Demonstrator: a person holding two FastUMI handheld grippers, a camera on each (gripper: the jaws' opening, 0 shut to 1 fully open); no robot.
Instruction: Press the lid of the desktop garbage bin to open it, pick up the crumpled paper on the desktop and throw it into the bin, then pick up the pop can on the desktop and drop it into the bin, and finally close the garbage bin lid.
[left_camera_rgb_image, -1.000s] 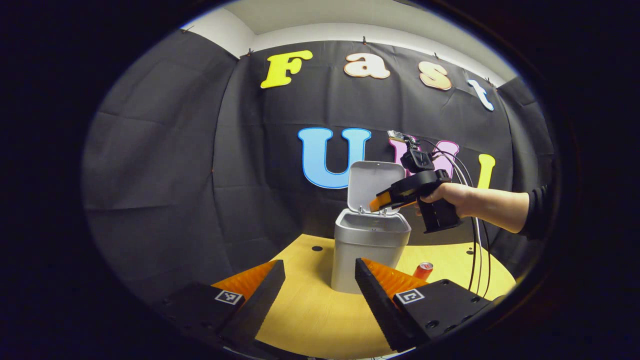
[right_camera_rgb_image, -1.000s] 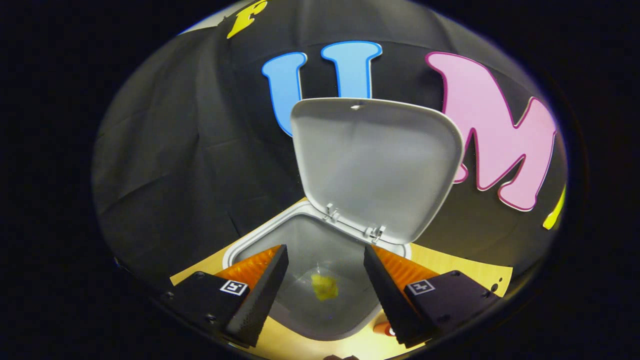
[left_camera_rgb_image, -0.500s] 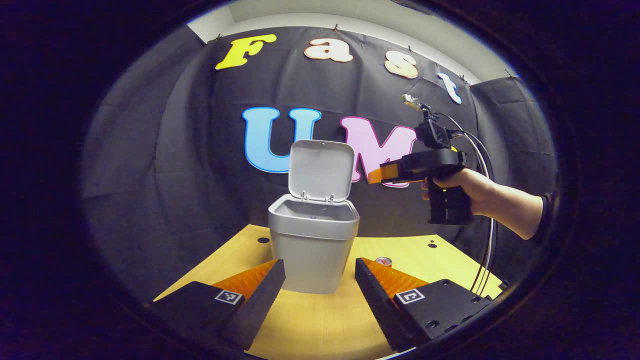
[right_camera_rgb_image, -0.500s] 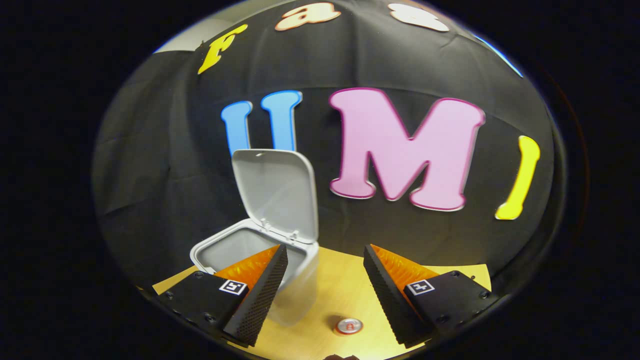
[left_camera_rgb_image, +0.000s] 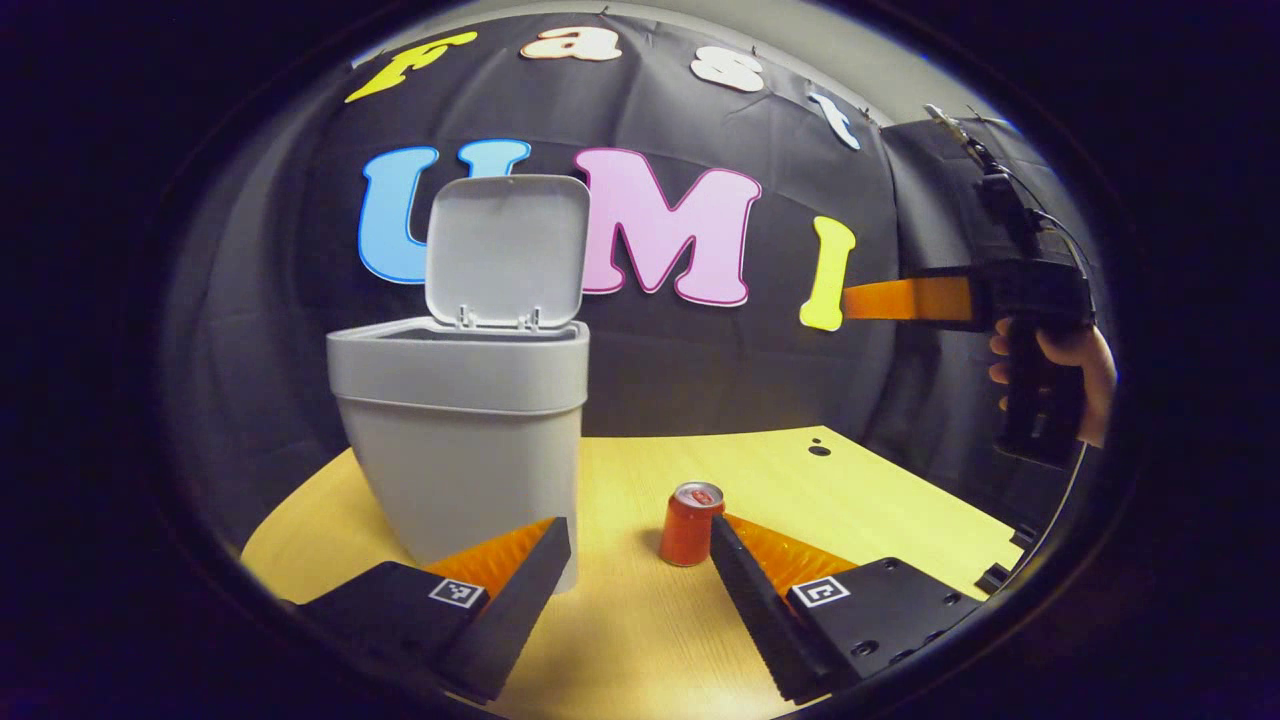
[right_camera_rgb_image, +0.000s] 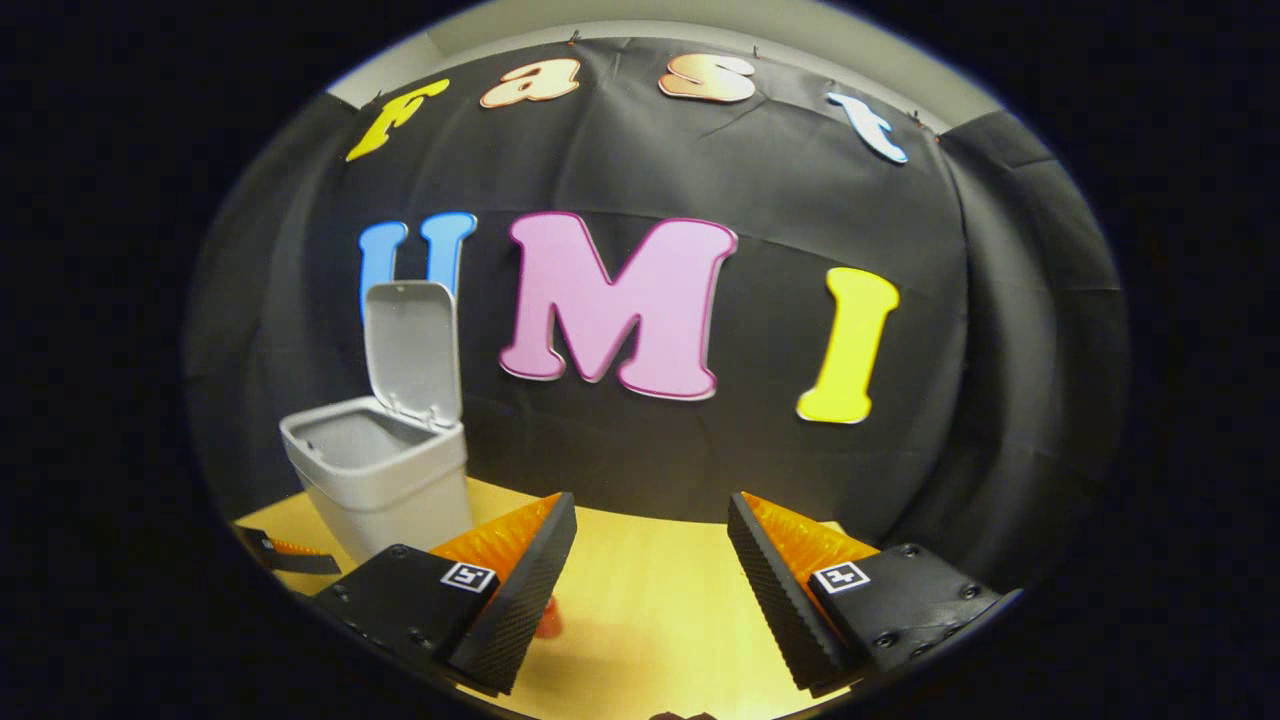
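Left gripper view has the left gripper (left_camera_rgb_image: 640, 570) low over the yellow wooden table (left_camera_rgb_image: 880, 510), its 2 fingers spread wide with nothing between them. The grey garbage bin (left_camera_rgb_image: 460, 450) stands on the table just behind the left-hand finger, with its lid (left_camera_rgb_image: 507, 245) swung up and standing nearly upright at the back edge. The red pop can (left_camera_rgb_image: 690, 523) stands upright on the table to the right of the bin, apart from it, and sits just beside the inner edge of the right-hand finger; whether they touch cannot be told. At the right edge, a hand (left_camera_rgb_image: 1060, 365) holds the right gripper (left_camera_rgb_image: 860, 300) high above the table, well apart from the bin; its spread cannot be told from there. Right gripper view shows that gripper's own 2 fingers (right_camera_rgb_image: 525, 590) wide apart and empty, above the table. The bin sits to the left with its lid raised, and a bit of the red can peeks out beside the left-hand finger.
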